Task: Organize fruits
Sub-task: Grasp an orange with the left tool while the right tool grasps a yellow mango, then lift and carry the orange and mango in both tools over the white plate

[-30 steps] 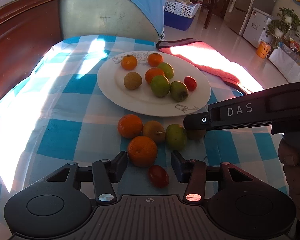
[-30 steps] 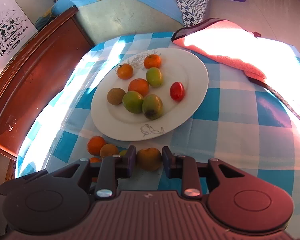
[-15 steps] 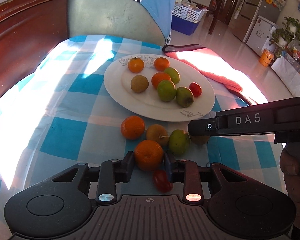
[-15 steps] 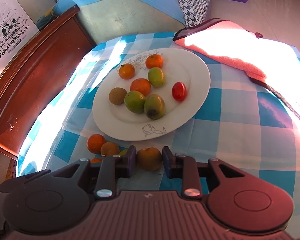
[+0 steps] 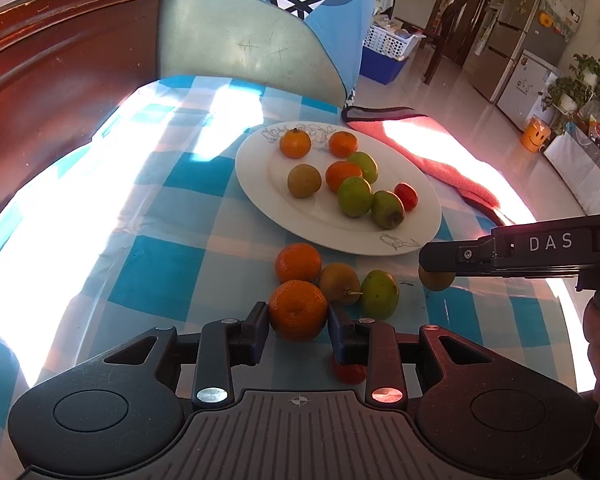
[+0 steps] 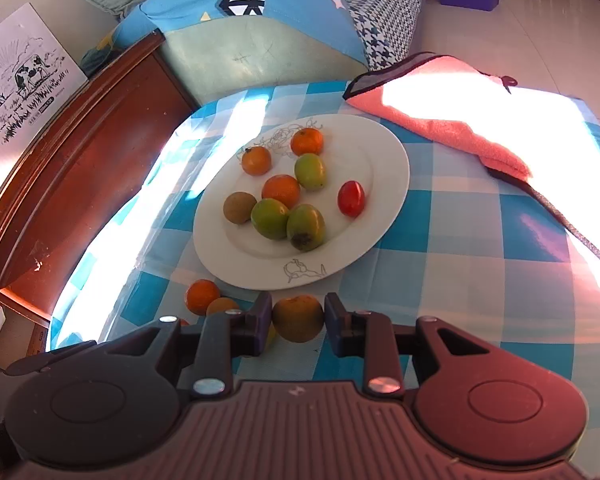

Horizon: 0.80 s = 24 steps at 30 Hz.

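We find the left gripper [image 5: 298,316] has just closed onto an orange [image 5: 298,309]. The right gripper [image 6: 298,317] clamps a brownish fruit [image 6: 298,317]; we judge both bound for the plate [image 6: 384,148].

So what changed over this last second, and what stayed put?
The left tool has just closed its jaws onto the big orange, which earlier sat loose between them. The right tool keeps its grip on the brownish fruit. The plate and its fruit are unchanged.
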### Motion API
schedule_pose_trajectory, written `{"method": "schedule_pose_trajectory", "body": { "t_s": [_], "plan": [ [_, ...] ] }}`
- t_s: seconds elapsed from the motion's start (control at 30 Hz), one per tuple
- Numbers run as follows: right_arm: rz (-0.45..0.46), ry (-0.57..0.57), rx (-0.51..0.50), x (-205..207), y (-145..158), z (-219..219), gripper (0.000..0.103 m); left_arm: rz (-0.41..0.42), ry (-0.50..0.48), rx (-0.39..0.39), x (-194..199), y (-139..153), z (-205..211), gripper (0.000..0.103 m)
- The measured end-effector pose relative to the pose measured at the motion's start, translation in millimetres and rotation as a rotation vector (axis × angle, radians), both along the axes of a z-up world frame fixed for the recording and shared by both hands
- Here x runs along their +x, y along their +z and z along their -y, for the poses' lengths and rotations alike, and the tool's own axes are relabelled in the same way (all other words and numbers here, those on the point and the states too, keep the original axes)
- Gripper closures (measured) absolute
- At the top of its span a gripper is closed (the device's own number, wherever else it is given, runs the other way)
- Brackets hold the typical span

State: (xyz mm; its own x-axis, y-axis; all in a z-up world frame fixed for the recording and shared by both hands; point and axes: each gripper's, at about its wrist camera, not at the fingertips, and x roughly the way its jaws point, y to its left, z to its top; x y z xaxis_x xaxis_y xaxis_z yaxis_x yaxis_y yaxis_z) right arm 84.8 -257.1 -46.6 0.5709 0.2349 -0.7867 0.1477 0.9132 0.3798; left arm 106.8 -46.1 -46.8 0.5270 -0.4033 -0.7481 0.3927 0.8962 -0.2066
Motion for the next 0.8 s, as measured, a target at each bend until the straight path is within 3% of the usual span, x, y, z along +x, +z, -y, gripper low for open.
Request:
{"method": "schedule_pose_trajectory", "body": {
  "t_s": [0.2,0.5,0.8],
  "plan": [
    [0.008,0.019,-0.018,-1,2,-4,0.074,0.014,0.01,-0.009,0,5,-3,0.074],
    [0.068,0.098,-0.073,-4,17,-17,0.074,0.141,0.002,0.051,-2,32,4,0.074],
    [0.082,0.095,-0.162,8,27,-18,0.074,0.123,0.032,0.023,26,41,8,0.074]
  ]
}}
